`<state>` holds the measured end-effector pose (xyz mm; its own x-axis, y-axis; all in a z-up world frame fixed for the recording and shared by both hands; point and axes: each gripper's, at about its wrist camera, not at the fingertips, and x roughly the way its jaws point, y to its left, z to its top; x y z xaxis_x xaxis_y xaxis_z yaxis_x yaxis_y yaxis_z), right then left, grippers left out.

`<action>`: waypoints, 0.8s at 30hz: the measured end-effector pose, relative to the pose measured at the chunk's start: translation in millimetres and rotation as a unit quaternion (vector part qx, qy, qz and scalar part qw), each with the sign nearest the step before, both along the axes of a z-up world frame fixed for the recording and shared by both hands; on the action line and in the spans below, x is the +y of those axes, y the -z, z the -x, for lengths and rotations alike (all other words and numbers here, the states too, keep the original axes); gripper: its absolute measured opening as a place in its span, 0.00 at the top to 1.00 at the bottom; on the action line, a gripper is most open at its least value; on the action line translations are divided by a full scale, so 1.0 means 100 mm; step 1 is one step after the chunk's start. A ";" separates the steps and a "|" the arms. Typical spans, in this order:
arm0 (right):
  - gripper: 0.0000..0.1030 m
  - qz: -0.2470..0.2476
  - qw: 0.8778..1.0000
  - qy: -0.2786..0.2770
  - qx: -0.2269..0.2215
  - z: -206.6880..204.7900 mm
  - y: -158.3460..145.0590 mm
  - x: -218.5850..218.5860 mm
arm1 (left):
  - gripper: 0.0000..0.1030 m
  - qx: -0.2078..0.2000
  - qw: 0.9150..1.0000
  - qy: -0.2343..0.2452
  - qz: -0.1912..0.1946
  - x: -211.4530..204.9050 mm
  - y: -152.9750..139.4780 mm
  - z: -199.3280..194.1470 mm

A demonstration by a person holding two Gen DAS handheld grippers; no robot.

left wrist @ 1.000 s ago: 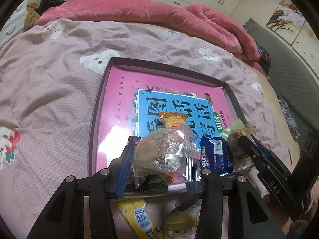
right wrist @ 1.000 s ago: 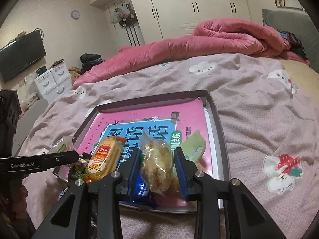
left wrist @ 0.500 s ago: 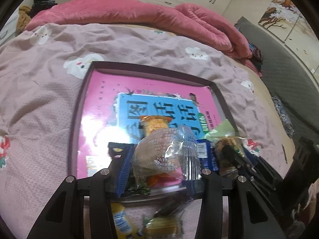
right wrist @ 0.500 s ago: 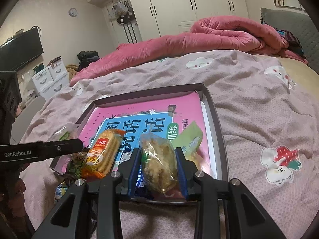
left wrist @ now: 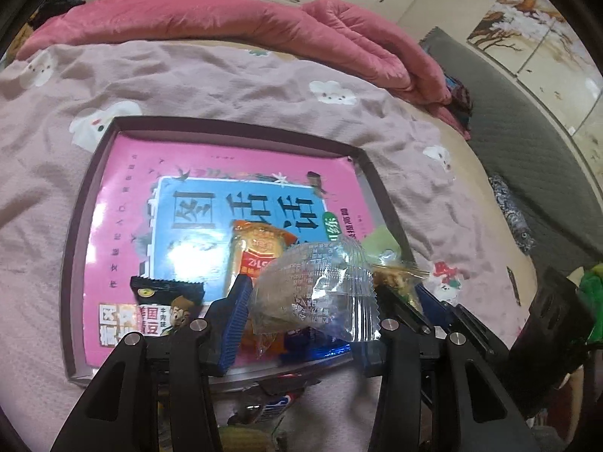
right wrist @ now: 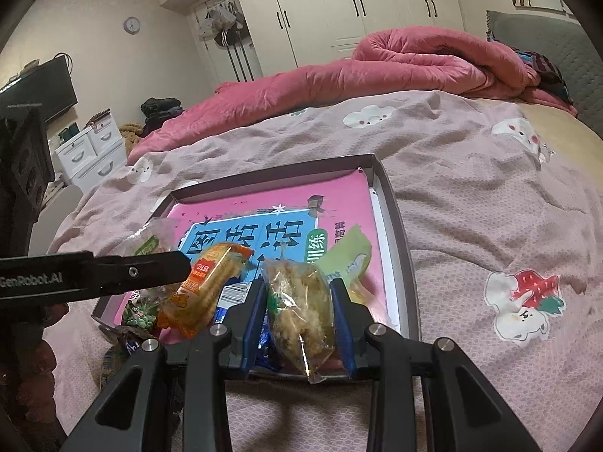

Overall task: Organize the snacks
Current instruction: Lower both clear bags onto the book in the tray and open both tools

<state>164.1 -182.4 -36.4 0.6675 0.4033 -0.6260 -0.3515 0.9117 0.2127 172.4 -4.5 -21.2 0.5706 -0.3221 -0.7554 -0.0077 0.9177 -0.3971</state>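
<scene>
My left gripper (left wrist: 307, 312) is shut on a clear-wrapped snack (left wrist: 316, 275), held over the near edge of the dark-rimmed tray (left wrist: 233, 126). A pink book (left wrist: 124, 196) lines the tray. An orange cracker pack (left wrist: 260, 248) and a black bean pack (left wrist: 169, 301) lie at its near end. My right gripper (right wrist: 297, 293) is shut on a clear pack of golden-brown snack (right wrist: 301, 320) over the tray's (right wrist: 399, 226) near right part. The orange pack (right wrist: 211, 282) and a green pack (right wrist: 346, 256) lie beside it. The left gripper's finger (right wrist: 150, 269) reaches in from the left.
The tray rests on a pink bedspread (right wrist: 490, 207) with a rolled pink quilt (right wrist: 377, 67) behind. More snack packs (right wrist: 128, 342) lie at and in front of the tray's near left corner. White drawers (right wrist: 94, 150) and wardrobes stand beyond the bed.
My left gripper has carried the clear-wrapped snack to the right, closer to the right gripper, and the black bean pack has come into its view. The right gripper and its pack have stayed put.
</scene>
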 end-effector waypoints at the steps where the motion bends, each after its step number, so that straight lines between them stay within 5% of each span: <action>1: 0.66 0.001 1.000 0.000 -0.001 0.01 0.00 0.00 | 0.53 0.003 1.000 -0.001 -0.004 -0.01 0.02 -0.01; 24: 0.66 0.011 1.000 0.007 -0.003 0.03 -0.02 -0.01 | 0.53 0.034 0.998 -0.052 -0.018 0.38 0.26 0.04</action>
